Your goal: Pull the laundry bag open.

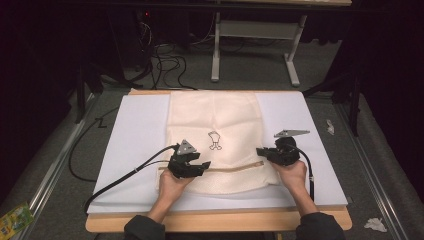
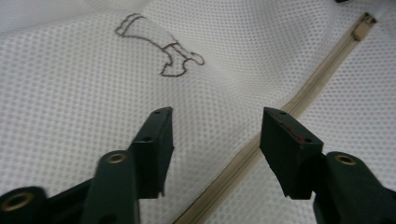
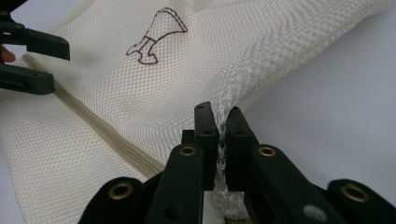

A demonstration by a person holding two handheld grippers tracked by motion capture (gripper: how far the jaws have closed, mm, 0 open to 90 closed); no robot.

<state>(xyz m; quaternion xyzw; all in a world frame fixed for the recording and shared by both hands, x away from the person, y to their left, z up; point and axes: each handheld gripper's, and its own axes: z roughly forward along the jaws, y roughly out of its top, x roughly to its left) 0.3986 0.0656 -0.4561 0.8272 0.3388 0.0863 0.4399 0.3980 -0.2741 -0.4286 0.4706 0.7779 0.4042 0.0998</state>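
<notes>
Nearest the person, the left gripper (image 1: pixel 202 166) hovers with its jaws spread apart over the cream mesh laundry bag (image 1: pixel 220 125), straddling nothing. The tan zipper (image 2: pixel 261 140) runs diagonally between and just under those jaws, its long axis stretching away toward the small metal pull (image 2: pixel 360 29) at the far end. The right gripper (image 3: pixel 220 122) is clamped tight on a pinched fold of the bag's edge, holding the mesh taut. Beyond, the bag lies flat on the white foam board (image 1: pixel 140 130), so the left gripper sits nearer the zipper line
</notes>
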